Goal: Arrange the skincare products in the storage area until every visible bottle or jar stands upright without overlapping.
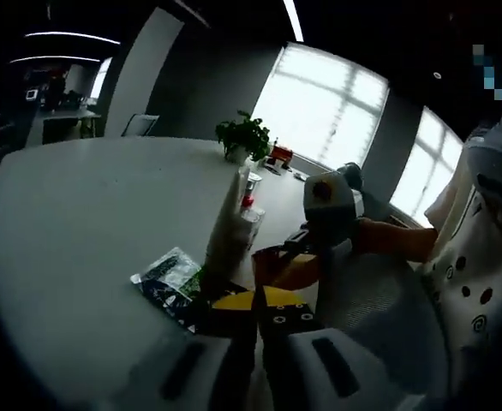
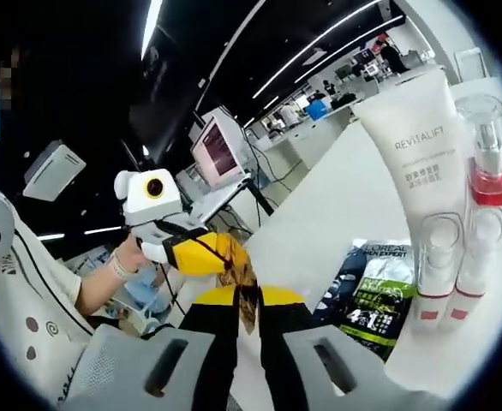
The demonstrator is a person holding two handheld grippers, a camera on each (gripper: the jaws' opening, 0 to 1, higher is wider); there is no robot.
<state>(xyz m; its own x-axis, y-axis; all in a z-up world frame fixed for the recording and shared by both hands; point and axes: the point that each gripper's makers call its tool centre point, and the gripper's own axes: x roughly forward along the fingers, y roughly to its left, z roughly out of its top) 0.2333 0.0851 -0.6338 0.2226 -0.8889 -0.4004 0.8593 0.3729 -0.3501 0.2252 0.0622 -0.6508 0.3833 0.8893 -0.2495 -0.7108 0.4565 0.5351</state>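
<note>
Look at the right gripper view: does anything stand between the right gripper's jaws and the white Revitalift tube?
Nothing visible blocks it. The right gripper points across bare table; the white tube stands upright ahead to the right, with the dark sachet lying in front of it, low and flat.

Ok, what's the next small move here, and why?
Probably lower the right tool toward the dark sachet. It lies flat on the table beside the white tube and the pump bottles, which stand upright, and this tool is nearest.
</note>
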